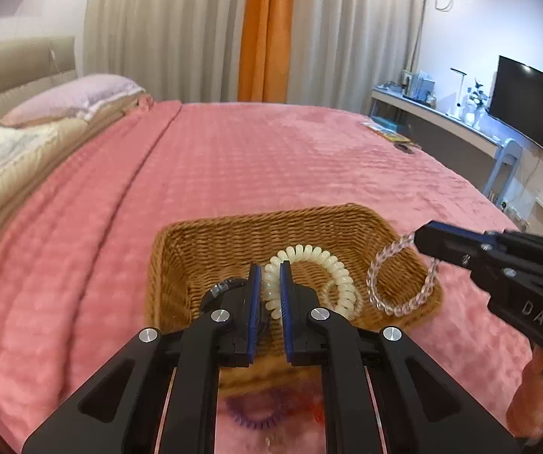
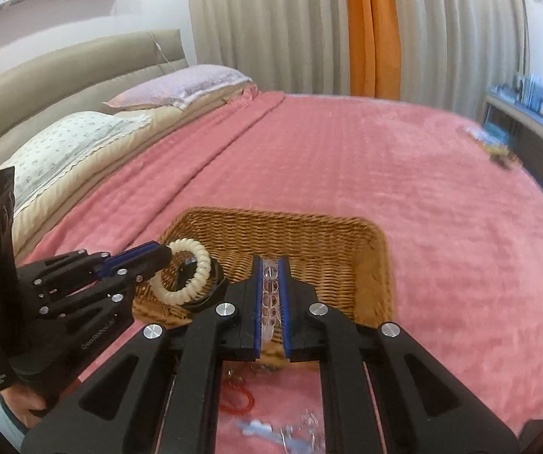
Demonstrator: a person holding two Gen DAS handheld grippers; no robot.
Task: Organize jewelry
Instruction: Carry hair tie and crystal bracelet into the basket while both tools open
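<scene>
Both grippers hung right over the basket, left gripper clamped on the coil band, right gripper pinching the clear bracelet.

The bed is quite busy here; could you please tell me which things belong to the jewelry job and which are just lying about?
Job:
- wicker basket
- cream coil bracelet, clamped in the left gripper
- clear bead bracelet, clamped in the right gripper
- black band in the basket
- red string bracelet on the blanket

Lying about:
- pillows
- flat items at the far bed corner
</scene>
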